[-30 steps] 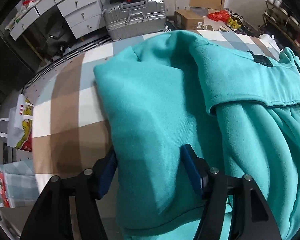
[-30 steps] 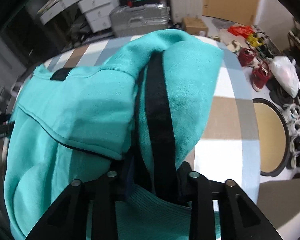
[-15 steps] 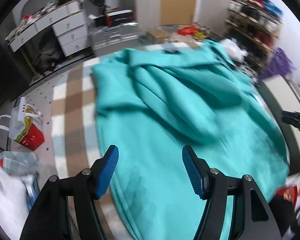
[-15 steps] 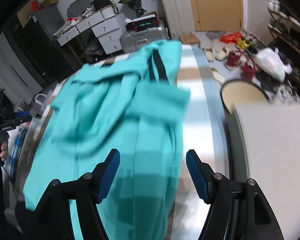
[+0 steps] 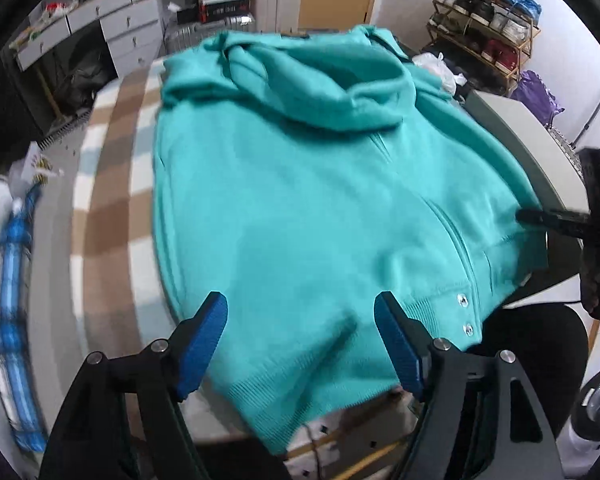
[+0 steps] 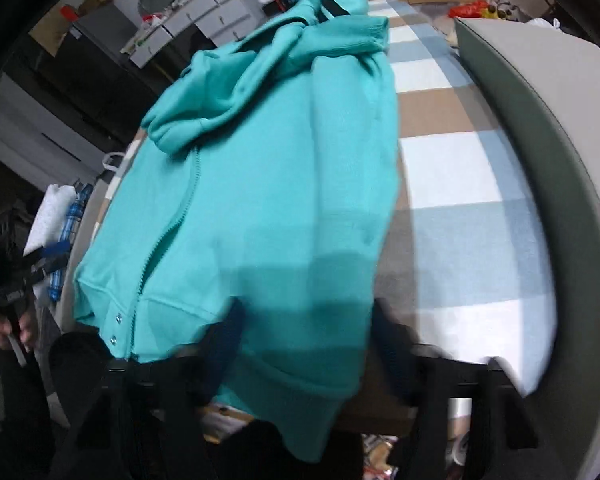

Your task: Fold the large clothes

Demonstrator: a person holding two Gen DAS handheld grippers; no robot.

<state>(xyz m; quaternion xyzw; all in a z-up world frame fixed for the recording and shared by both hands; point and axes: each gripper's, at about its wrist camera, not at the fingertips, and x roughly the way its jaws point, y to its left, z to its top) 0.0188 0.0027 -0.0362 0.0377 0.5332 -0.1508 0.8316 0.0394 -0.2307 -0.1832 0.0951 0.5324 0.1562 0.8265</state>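
Both our grippers have pulled back from the hoodie since a second ago, when our right fingers pinched its black strap and our left straddled a fold; now the whole garment lies in view. It is spread front-up on the checked tabletop, hood bunched at the far end, ribbed hem hanging over the near edge, with two snaps beside the zipper. Our left gripper hovers over the hem, its blue fingers released and still widening, nothing pinched between them. Our right gripper is blurred in its own view; its fingers are closing over the hem's right part, cloth lying under them, yet we see no pad pressing it. In the left view that gripper shows at the hoodie's right edge. A grey cushion borders the tabletop on the right.
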